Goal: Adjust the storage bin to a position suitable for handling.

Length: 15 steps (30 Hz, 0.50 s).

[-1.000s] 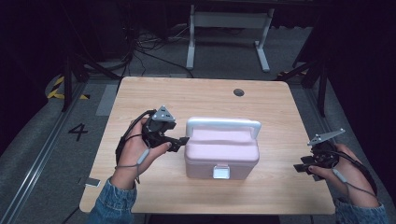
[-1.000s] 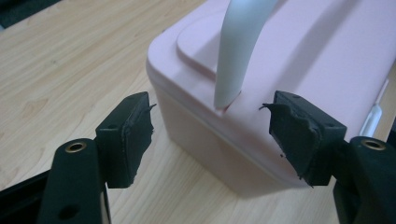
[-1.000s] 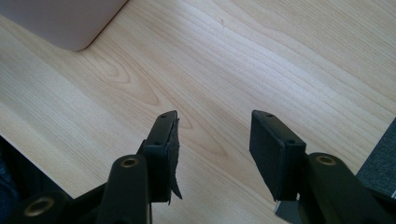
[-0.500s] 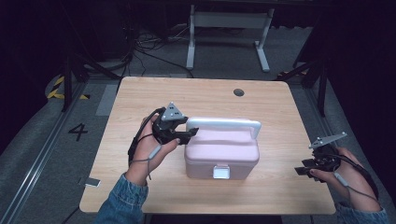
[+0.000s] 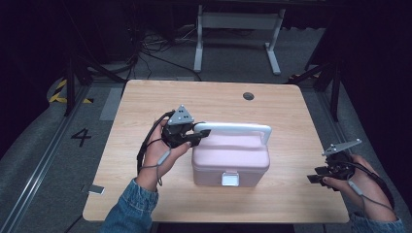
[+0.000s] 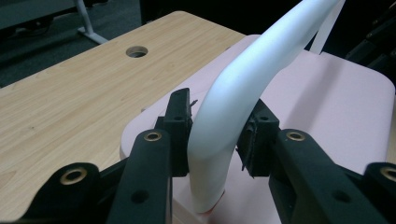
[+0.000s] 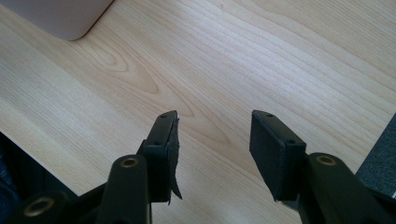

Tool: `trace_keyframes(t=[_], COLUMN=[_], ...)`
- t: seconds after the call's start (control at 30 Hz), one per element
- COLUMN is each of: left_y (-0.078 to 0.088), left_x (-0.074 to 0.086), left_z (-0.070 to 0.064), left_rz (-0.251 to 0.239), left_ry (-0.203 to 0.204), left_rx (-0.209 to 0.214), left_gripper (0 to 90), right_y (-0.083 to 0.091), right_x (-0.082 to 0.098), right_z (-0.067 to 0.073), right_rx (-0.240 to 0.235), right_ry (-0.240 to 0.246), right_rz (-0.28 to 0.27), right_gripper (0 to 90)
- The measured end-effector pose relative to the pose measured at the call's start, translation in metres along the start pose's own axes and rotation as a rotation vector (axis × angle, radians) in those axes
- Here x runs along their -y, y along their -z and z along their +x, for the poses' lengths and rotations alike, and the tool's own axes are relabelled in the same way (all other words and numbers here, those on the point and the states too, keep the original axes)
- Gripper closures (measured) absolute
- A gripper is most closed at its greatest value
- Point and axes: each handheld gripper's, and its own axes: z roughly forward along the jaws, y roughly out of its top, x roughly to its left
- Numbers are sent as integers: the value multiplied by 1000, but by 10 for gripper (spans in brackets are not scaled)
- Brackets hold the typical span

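Left tool (image 6: 212,149) is clenched on the white curved plastic handle (image 6: 247,84) of the pink rounded plastic box (image 5: 231,158); pads sit either side of the handle's left upright, just above where it meets the lid. Its jaws have just been closing, w/ the handle between them. In the high view we see that tool (image 5: 197,137) at the box's left rear corner, handle (image 5: 233,127) standing upright across the lid. Box sits mid-bench, white front latch (image 5: 229,179) facing us, on the light wooden bench (image 5: 145,102).

Right tool (image 7: 212,149) is released, jaws apart w/ bare bench between them; it rests near the bench's right front edge (image 5: 321,177), well apart from the box.

Risks as we judge them: grip is at one end of the handle, not its middle, so a lift would prob. tip the box and swing it. Smooth rounded handle could slide thru the pads. Can't tell if the latch is fastened; if not, the lid may open when we pull. Handle may also fold on its pivot instead of bearing load.
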Motion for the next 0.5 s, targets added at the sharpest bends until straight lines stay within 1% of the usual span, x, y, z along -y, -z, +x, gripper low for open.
trace_keyframes(t=[0.17, 0.2, 0.23, 0.3, 0.33, 0.5], left_y=[0, 0, 0, 0, -1, 0], left_x=[0, -1, -1, -1, 0, -2], left_z=[1, 2, 2, 4, 6, 6], left_rz=[0, -1, -1, -7, -14, -7], left_ry=[6, 7, 7, 20, 19, 15], left_rx=[7, 20, 20, 38, 43, 49], left_gripper=[694, 694, 694, 694, 694, 696], right_y=[0, 1, 1, 1, 1, 0], right_x=[-1, -2, -2, -2, -3, -2], right_z=[1, 2, 2, 2, 2, 2], right_rx=[3, 6, 6, 10, 10, 9], right_ry=[14, 14, 14, 22, 23, 22], right_rz=[-16, -21, -21, -26, -27, -27], right_gripper=[535, 538, 538, 540, 540, 540])
